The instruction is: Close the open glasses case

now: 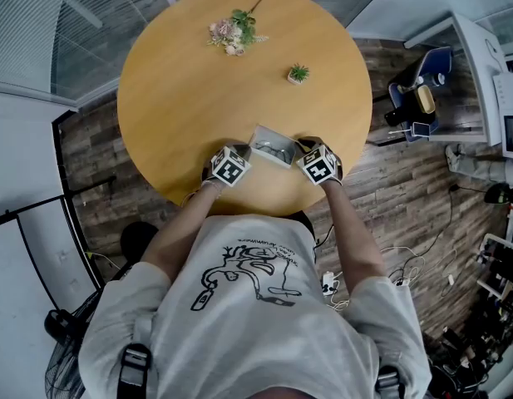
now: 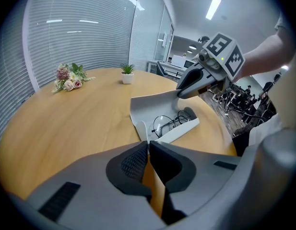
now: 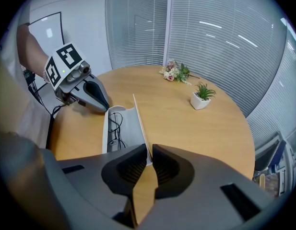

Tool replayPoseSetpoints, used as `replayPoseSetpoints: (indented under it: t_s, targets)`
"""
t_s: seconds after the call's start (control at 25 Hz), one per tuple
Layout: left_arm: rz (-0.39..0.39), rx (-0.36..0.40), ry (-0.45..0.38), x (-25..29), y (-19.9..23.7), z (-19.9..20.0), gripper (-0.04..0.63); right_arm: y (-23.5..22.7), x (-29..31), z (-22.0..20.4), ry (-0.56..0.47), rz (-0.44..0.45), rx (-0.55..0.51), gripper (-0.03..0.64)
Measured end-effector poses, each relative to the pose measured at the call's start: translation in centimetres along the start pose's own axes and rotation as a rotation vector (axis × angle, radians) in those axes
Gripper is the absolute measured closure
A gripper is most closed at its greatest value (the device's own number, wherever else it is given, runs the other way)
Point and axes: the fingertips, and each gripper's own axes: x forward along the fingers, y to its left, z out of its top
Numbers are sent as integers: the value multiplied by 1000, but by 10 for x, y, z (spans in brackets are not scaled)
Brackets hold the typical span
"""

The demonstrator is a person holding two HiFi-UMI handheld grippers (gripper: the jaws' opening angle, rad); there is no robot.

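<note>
The round wooden worktop point(image 1: 198, 98) fills the upper half of the head view. Two arms reach to its 6 o'clock edge. The left hand-held gripper point(image 2: 148, 145) sits at the 9 o'clock end of the grey glasses case point(image 1: 271, 150). Its jaws are drawn almost together on the thin rim of that end wall. The right hand-held gripper point(image 3: 148, 152) is at the case's 3 o'clock end, with its jaws clamped on the edge of the lid point(image 2: 155, 104). The case lies between the two, right at the worktop's near edge, and it is open, with the lid standing up from the tray's far long side. A pair of thin-framed glasses point(image 2: 169, 123) lies in the tray. A small spray of flowers point(image 1: 234, 33) lies at the worktop's 12 o'clock. A tiny potted plant point(image 1: 298, 74) stands at about 2 o'clock, well apart from the case.
</note>
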Motion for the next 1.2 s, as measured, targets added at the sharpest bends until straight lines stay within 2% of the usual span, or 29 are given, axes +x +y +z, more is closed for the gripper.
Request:
replayPoseSetpoints:
  t_s: [0.28, 1.2]
  targets:
    - [-3, -20, -7, -2, -2, 1, 563, 4, -5, -1, -11, -3, 11, 568]
    - [-4, -17, -3, -4, -3, 1, 563, 15, -11, -6, -33, -10, 46, 549]
